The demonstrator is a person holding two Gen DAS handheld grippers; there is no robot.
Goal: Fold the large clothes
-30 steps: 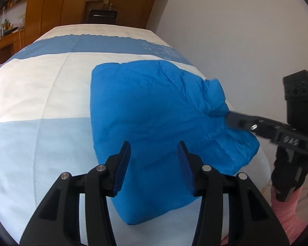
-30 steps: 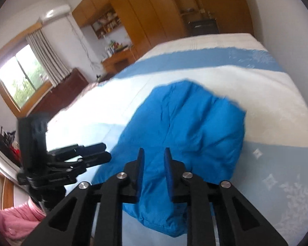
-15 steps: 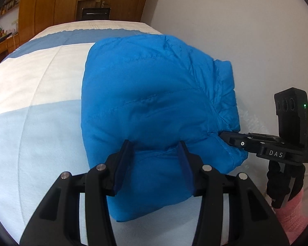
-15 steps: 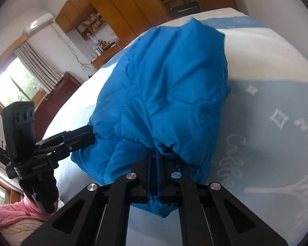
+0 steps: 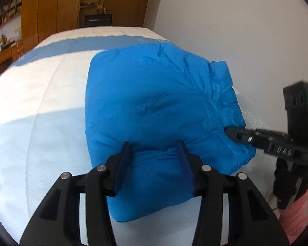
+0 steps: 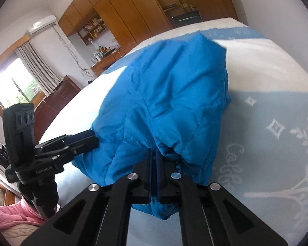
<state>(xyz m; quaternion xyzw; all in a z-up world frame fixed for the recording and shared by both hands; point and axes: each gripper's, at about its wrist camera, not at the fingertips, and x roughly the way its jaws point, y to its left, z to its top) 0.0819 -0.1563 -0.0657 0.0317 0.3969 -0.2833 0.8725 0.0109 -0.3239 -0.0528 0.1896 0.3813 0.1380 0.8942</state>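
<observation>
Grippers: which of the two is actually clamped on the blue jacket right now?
The right gripper: its jaws are pinched together on a fold of the blue jacket. The left gripper only straddles the jacket's near edge, jaws wide apart.

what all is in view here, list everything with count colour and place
jacket: 1, bright blue, puffy, bundled on the bed
bed cover: 1, white with blue bands, under the jacket
wardrobe: 1, brown wood, behind the bed
window: 1, bright, with curtain, far side of the room
pink knit: 1, low edge of the right view
left gripper: 1, black, open, straddling the jacket
right gripper: 1, black, shut on the jacket's edge
</observation>
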